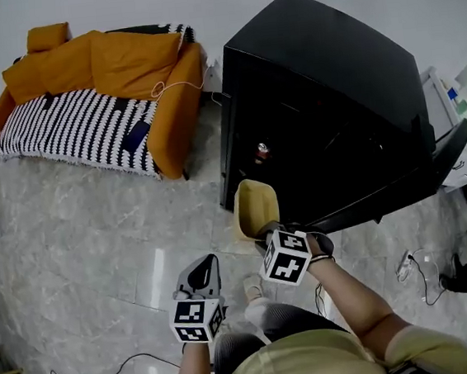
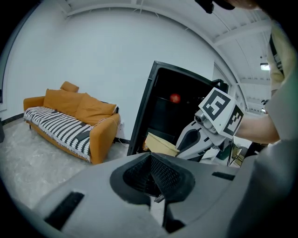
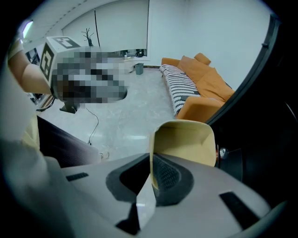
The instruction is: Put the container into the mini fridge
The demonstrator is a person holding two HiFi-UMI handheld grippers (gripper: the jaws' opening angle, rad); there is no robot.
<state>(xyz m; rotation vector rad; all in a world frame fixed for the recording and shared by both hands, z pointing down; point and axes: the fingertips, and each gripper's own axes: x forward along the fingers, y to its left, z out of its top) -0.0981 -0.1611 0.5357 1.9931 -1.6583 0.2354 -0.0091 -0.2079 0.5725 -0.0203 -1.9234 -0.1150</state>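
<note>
A pale yellow container (image 1: 255, 207) hangs tilted just in front of the open black mini fridge (image 1: 329, 72), near its lower edge. My right gripper (image 1: 268, 231) is shut on the container's wall (image 3: 186, 142), with one jaw inside and one outside. The left gripper view shows the container (image 2: 160, 144) and the right gripper (image 2: 198, 137) at the fridge opening (image 2: 167, 111). A red can (image 1: 262, 150) stands inside the fridge. My left gripper (image 1: 202, 268) hangs lower left over the floor, shut with nothing in it (image 2: 154, 179).
An orange sofa (image 1: 98, 80) with a striped blanket stands left of the fridge. The fridge door (image 1: 430, 165) is swung open to the right. Cables (image 1: 416, 266) lie on the marble floor, and a white cabinet (image 1: 458, 117) stands far right.
</note>
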